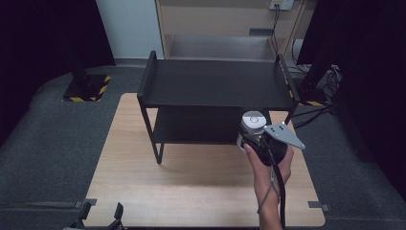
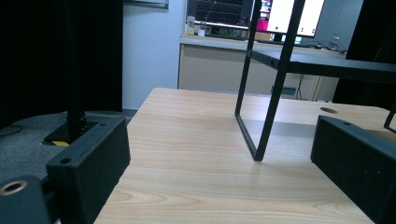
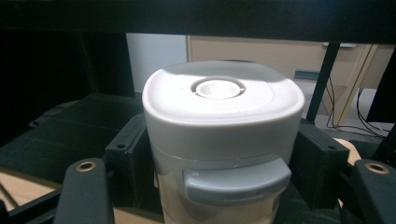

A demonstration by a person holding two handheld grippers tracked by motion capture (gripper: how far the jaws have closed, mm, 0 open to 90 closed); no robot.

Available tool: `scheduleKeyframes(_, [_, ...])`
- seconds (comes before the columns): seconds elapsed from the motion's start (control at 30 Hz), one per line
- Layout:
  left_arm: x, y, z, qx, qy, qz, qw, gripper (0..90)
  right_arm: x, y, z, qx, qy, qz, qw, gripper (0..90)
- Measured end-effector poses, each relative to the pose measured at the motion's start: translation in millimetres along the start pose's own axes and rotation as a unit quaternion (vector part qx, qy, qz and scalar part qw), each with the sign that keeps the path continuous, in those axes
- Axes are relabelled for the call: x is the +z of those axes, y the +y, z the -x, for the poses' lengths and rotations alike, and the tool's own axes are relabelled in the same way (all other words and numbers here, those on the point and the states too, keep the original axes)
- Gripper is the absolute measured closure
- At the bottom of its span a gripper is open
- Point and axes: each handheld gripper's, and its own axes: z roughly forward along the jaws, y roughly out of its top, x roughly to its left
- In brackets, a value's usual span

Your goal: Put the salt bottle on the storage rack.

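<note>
While the right gripper (image 3: 219, 186) clamps a white lidded container (image 3: 222, 135) at the near right of the black shelf rack (image 1: 215, 84), level with its lower shelf, the left gripper (image 2: 219, 158) rests wide and empty at the table's (image 1: 191, 187) near left edge. Hard, smooth plastic, likely light and slippery; grip the body below the lid.

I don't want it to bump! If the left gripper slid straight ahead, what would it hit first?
Probably the thin black metal leg of the black two-tier rack, standing on the light wooden table ahead of the open left gripper. Depth is uncertain.
</note>
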Motion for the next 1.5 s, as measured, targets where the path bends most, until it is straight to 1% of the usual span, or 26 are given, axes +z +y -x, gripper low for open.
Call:
scheduleKeyframes(0.2, [2.1, -0.1, -1.2, -0.001, 0.0, 0.002, 1.0, 3.6, 11.8, 1.3, 1.5, 0.006, -0.007, 0.005, 0.9999, 31.0])
scheduleKeyframes(0.5, [3.2, -0.1, -2.6, -0.003, 0.001, 0.002, 1.0, 3.7, 30.9, 3.7, -2.4, 0.007, -0.017, 0.009, 0.9998, 31.0])
scheduleKeyframes(0.63, [3.8, -0.4, -4.5, -0.004, 0.004, 0.001, 1.0, 3.7, 38.8, 3.3, -2.2, 0.011, -0.022, 0.01, 0.9996, 31.0])
scheduleKeyframes(0.9, [4.8, -0.7, -6.4, -0.004, 0.007, 0.0, 1.0, 3.7, 52.5, 2.4, -3.9, 0.011, -0.03, 0.006, 0.9995, 30.9])
scheduleKeyframes(1.1, [6.3, -1.7, -7.3, -0.006, 0.008, -0.001, 0.9999, 3.7, 58.7, -0.2, -6.1, 0.005, -0.036, 0.003, 0.9993, 30.9])
scheduleKeyframes(1.17, [6.9, -1.9, -7.5, -0.005, 0.008, -0.003, 1.0, 3.7, 63.2, -4.6, -5.3, 0.007, -0.036, 0.001, 0.9993, 30.9])
scheduleKeyframes(1.2, [7.0, -1.9, -7.6, -0.005, 0.007, -0.003, 1.0, 3.7, 64.1, -8.0, -4.8, 0.01, -0.036, 0.006, 0.9993, 30.9])
scheduleKeyframes(1.27, [7.0, -1.9, -7.6, -0.004, 0.008, -0.003, 1.0, 3.7, 64.1, -9.9, -3.4, 0.015, -0.036, 0.009, 0.9992, 30.9])
scheduleKeyframes(1.5, [7.7, -2.6, -8.4, -0.006, 0.009, -0.004, 0.9999, 3.8, 64.2, -13.0, -2.8, 0.014, -0.034, 0.014, 0.9992, 30.8])
